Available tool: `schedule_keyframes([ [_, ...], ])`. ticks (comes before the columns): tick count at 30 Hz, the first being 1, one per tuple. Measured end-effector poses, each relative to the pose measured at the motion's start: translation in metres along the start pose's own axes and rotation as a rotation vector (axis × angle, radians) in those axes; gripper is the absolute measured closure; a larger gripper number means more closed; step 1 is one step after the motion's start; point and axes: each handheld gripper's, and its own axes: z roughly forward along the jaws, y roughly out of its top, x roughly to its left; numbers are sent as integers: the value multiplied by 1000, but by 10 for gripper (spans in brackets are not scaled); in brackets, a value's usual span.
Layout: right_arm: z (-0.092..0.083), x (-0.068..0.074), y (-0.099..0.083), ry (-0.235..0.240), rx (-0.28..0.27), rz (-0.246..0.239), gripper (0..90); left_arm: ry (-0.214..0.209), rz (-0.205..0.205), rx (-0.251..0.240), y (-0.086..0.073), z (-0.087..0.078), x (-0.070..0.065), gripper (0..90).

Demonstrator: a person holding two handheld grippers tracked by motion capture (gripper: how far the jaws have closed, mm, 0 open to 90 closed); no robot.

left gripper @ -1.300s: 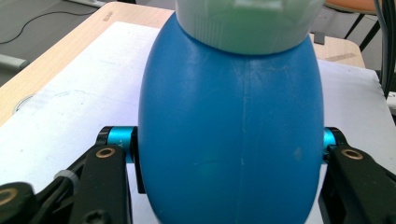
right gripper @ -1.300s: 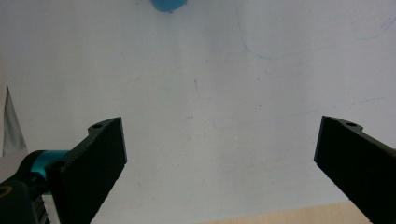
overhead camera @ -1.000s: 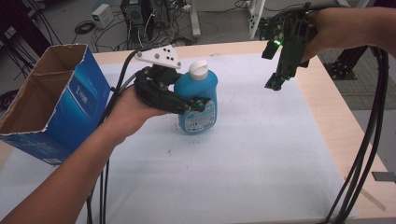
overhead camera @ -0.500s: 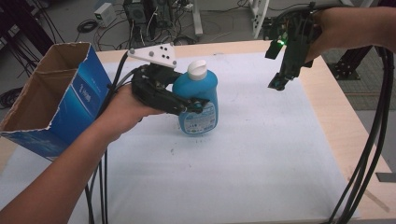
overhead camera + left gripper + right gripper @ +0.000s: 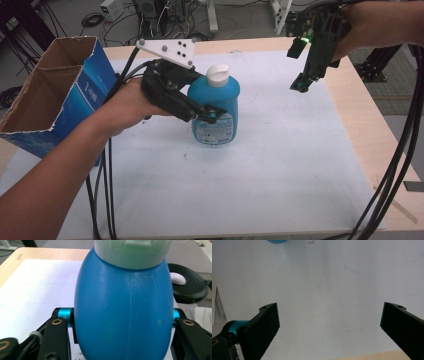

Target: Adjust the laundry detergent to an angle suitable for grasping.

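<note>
A wooden table (image 5: 370,135) carries a white sheet (image 5: 280,165) that covers most of its top; the sheet shows faint marks and specks in the right gripper view. Behind the table, the floor holds dark cables and equipment frames. At the far left, a blue cardboard box (image 5: 75,95) is tilted with its open mouth facing up and toward the camera, its lower edge at the table's left side. Just right of the box, the left gripper (image 5: 212,112) reaches in level from the left, with its grey plate on top. Its jaws are clamped on the sides of a blue bottle (image 5: 215,107), one pad pressed on each flank, as the left gripper view confirms. The bottle stands upright on the sheet, left of centre, with a white cap (image 5: 218,75) and a label on its lower front. At the far right, the right gripper (image 5: 301,86) hangs above the sheet near the table's back right corner, pointed downward. Its jaws stand wide apart with nothing between them.
</note>
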Motion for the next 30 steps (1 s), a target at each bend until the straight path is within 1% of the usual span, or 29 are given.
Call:
schedule_keyframes([
  [1,0,0,0,1,0,3,17,-16,0,-2,-1,0,1,432],
  [6,1,0,-3,-1,3,8,17,-61,21,6,-4,3,2,433],
  [12,3,0,-4,1,5,12,17,-112,65,34,-8,8,3,434],
  [19,5,-1,-4,7,6,17,17,-161,94,12,-10,10,5,435],
  [20,6,-1,-4,7,6,17,17,-170,107,14,-10,11,5,435],
  [24,7,-1,-5,8,5,22,17,-190,117,28,-12,15,5,435],
  [30,9,-1,-7,13,5,26,16,-202,123,31,-13,20,6,435],
])
